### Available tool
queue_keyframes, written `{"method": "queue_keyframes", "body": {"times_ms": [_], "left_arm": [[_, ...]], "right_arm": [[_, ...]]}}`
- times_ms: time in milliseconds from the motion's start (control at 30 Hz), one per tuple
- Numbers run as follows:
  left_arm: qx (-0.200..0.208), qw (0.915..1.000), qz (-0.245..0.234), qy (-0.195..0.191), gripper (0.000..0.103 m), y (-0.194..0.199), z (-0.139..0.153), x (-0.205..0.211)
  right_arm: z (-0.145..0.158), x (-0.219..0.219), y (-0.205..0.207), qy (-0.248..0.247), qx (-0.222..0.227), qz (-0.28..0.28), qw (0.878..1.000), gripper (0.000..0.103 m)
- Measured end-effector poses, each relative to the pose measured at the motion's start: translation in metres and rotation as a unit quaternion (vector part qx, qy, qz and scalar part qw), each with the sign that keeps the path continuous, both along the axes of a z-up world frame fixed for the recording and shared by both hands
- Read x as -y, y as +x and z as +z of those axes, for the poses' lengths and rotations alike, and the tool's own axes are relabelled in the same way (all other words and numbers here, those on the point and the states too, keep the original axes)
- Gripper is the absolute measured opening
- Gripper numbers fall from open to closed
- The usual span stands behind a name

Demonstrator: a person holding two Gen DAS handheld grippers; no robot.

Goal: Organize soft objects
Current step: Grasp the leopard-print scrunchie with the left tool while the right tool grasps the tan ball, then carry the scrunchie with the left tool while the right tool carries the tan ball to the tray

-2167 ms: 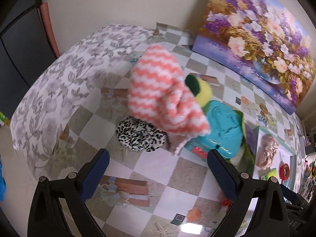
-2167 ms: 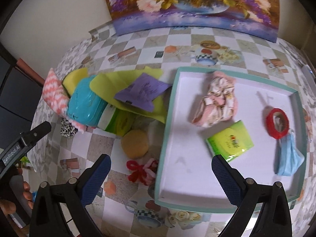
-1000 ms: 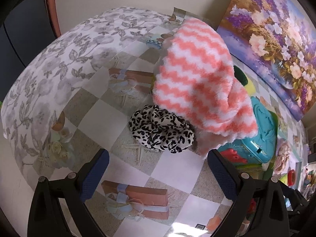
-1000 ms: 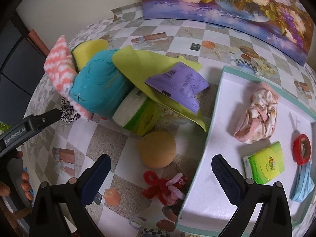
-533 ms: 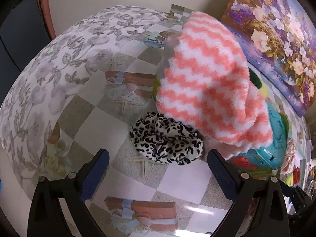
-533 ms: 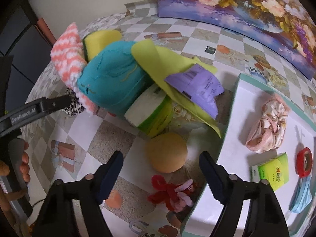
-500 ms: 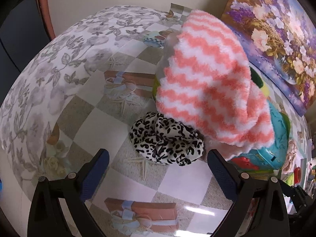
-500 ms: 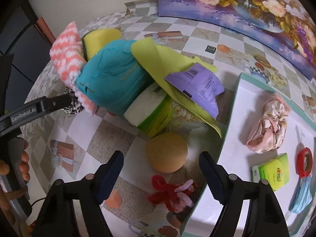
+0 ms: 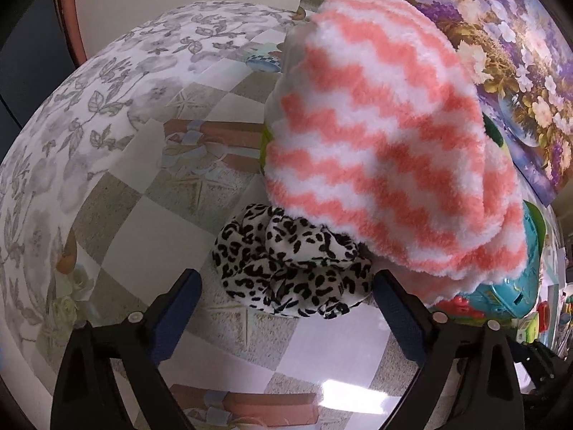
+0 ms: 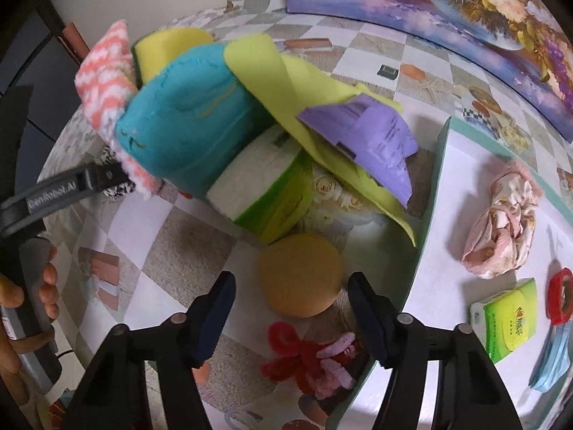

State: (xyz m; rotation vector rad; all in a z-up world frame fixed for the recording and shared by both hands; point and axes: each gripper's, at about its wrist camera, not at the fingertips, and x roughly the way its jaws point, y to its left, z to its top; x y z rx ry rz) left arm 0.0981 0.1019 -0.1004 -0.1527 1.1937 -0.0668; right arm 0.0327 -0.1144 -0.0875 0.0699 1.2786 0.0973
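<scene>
A leopard-print scrunchie (image 9: 286, 276) lies on the checked tablecloth, partly under a pink-and-white zigzag fluffy cloth (image 9: 376, 143). My left gripper (image 9: 286, 310) hangs open just above the scrunchie, one finger on each side and nothing gripped. In the right wrist view a tan round puff (image 10: 301, 276) sits beside the tray's rim (image 10: 429, 197). My right gripper (image 10: 293, 317) is over the puff with its jaws closing. The puff lies just ahead of the fingertips and the pads do not press on it.
A pile holds a teal plush (image 10: 186, 122), a yellow-green sheet (image 10: 286, 82), a purple paper (image 10: 372, 136) and a green pack (image 10: 261, 186). A red-pink fuzzy twist (image 10: 308, 354) lies near the puff. The tray holds a pink scrunchie (image 10: 501, 229), a tissue pack (image 10: 508, 319) and a red tape roll (image 10: 560, 301).
My left gripper has come down closer to the leopard scrunchie. My right gripper has sunk toward the tan puff and its jaws have narrowed.
</scene>
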Motion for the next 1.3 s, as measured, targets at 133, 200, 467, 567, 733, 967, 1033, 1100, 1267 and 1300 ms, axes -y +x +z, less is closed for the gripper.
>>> {"method": "queue_keyframes", "body": {"times_ms": [133, 200, 467, 567, 733, 967, 1033, 1100, 1267, 1300], "left_arm": [[0.002, 1.0000, 0.000, 0.000, 0.089, 0.002, -0.003, -0.002], [0.003, 1.0000, -0.003, -0.005, 0.076, 0.001, -0.003, -0.001], [0.004, 0.9998, -0.013, -0.012, 0.045, -0.011, 0.004, -0.001], [0.003, 0.9997, -0.016, -0.017, 0.040, -0.016, 0.006, -0.001], [0.001, 0.9994, -0.016, -0.030, 0.035, -0.030, 0.013, -0.003], [-0.001, 0.9987, -0.004, -0.050, 0.033, -0.050, 0.020, -0.006], [0.004, 0.9988, -0.006, -0.048, 0.033, -0.055, 0.024, -0.006], [0.011, 0.9987, -0.008, -0.048, 0.033, -0.060, 0.031, -0.005], [0.037, 0.9980, -0.011, -0.050, 0.033, -0.073, 0.056, -0.003], [0.043, 0.9977, -0.013, -0.050, 0.033, -0.076, 0.062, -0.001]], "right_arm": [[-0.003, -0.002, 0.000, -0.011, 0.001, 0.003, 1.000, 0.064], [-0.004, -0.004, -0.002, -0.016, 0.002, 0.002, 1.000, 0.061], [-0.005, -0.003, -0.003, -0.022, 0.005, -0.004, 1.000, 0.050], [-0.007, 0.000, -0.002, -0.017, 0.003, -0.006, 1.000, 0.050], [-0.002, 0.008, -0.008, -0.005, 0.003, -0.013, 1.000, 0.049], [0.014, 0.012, -0.022, 0.009, 0.009, -0.021, 1.000, 0.049], [0.020, 0.016, -0.027, 0.016, 0.015, -0.026, 0.999, 0.049], [0.027, 0.020, -0.031, 0.025, 0.021, -0.032, 0.999, 0.049], [0.046, 0.029, -0.041, 0.042, 0.038, -0.047, 0.997, 0.049], [0.050, 0.031, -0.044, 0.044, 0.041, -0.051, 0.997, 0.049]]}}
